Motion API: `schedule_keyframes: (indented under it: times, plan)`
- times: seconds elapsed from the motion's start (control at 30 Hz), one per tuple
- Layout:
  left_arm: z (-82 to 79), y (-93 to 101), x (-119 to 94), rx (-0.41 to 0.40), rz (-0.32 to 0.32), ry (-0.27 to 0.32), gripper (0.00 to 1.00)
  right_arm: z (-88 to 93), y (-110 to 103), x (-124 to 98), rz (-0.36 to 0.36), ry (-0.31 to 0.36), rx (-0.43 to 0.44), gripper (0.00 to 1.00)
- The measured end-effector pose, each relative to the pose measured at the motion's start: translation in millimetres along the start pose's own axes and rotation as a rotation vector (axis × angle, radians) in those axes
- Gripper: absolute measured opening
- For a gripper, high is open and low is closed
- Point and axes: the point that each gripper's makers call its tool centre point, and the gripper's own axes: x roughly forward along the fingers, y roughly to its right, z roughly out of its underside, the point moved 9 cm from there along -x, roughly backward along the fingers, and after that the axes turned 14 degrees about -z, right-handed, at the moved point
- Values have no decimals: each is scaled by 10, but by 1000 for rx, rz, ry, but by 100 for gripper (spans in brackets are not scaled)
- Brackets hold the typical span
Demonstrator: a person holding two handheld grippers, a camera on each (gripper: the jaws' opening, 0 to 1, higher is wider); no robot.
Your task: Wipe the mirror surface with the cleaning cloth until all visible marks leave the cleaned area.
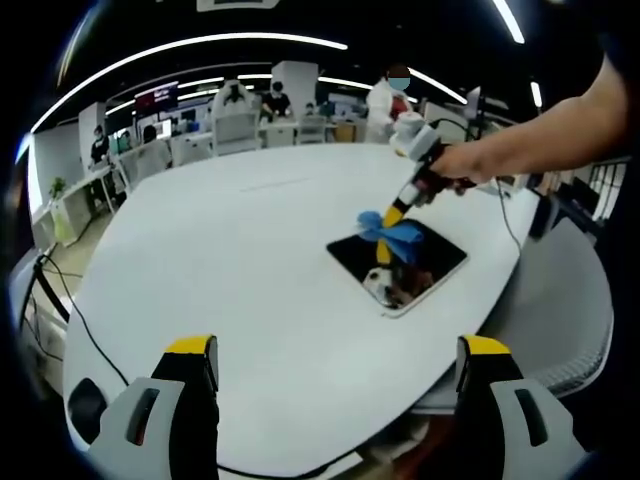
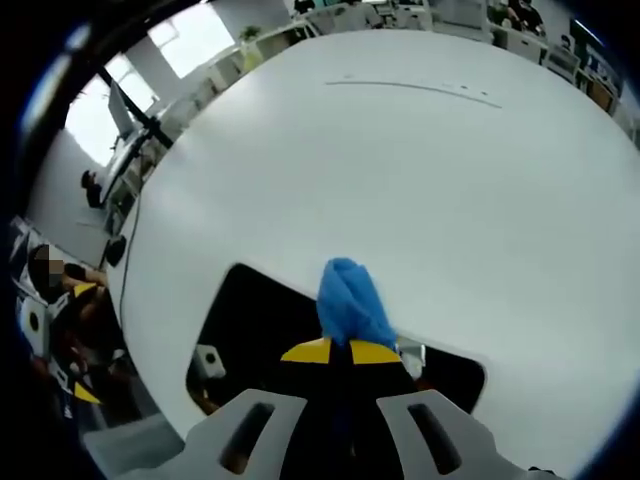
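A rectangular mirror [image 1: 430, 262] with a pale frame lies flat on the white table [image 1: 230, 260], near its right edge. My right gripper [image 1: 390, 222] reaches in from the right, held by a person's hand, and is shut on a blue cleaning cloth [image 1: 392, 232] pressed on the mirror's upper left part. In the right gripper view the cloth [image 2: 349, 302] sticks out past the shut yellow-tipped gripper [image 2: 338, 352] over the dark mirror [image 2: 250, 325]. My left gripper [image 1: 338, 362] hovers open over the table's near edge, well short of the mirror.
The table is large, white and oval, with cables [image 1: 60, 300] running along its left edge. Chairs [image 1: 236, 128] and desks stand beyond the far side, where several people sit or stand [image 1: 388, 100]. A floor drop lies past the table's near edge.
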Motion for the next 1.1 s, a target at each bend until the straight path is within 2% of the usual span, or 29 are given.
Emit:
schedule_keyframes:
  times: [0.4, 1.1]
  plan:
    - [-12, 27, -20, -4, -9, 10, 99, 56, 176, -95, 25, 5, 16, 0]
    - [-19, 69, -42, 4, -10, 9, 99, 106, 190, -136, 42, 18, 27, 0]
